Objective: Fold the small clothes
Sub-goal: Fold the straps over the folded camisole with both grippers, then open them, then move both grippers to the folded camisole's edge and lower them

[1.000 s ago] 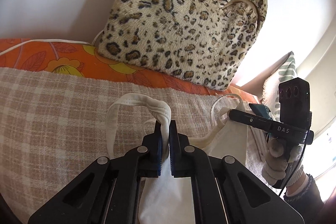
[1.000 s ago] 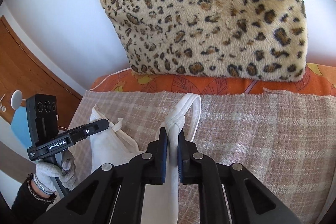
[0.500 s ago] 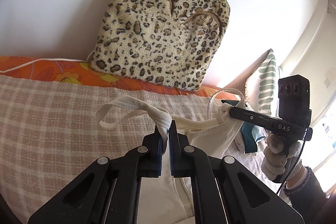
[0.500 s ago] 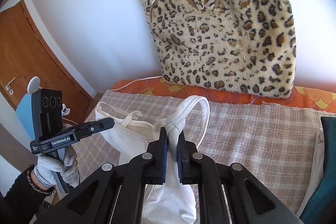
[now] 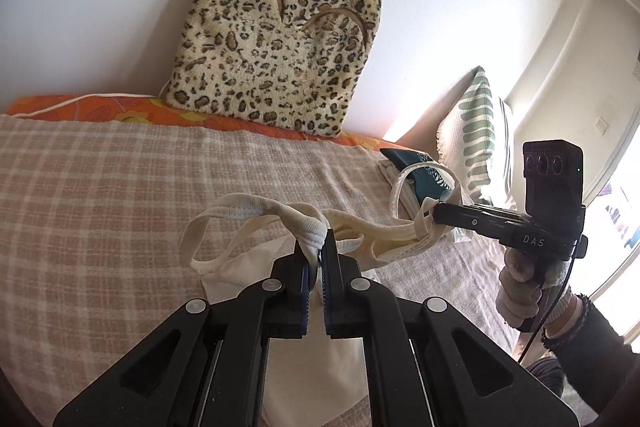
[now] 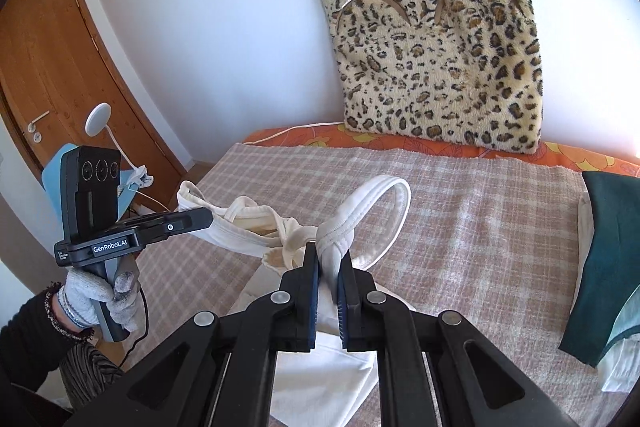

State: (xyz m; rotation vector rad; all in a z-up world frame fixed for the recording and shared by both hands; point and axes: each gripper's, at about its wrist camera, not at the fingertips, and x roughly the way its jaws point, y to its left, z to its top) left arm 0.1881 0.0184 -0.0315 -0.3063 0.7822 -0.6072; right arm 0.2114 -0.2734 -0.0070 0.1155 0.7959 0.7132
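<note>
Both tongs, the left tongs (image 5: 315, 254) and right tongs (image 6: 329, 258), are clamped on bunched straps of the cream top (image 5: 320, 367); should thin fabric slip, the body hanging toward 6 o'clock would be dropped crumpled onto the bed (image 5: 100, 195).

the left gripper (image 5: 316, 251) points forward and downward, its jaws clamped tight on a bunched cream strap. the right gripper (image 6: 329, 259) is tilted the same way, jaws pinched on a strap too. in the left wrist view the gloved right hand (image 5: 524, 287) grips its handle at 3 o'clock; in the right wrist view the gloved left hand (image 6: 100, 295) sits at 9 o'clock.
</note>
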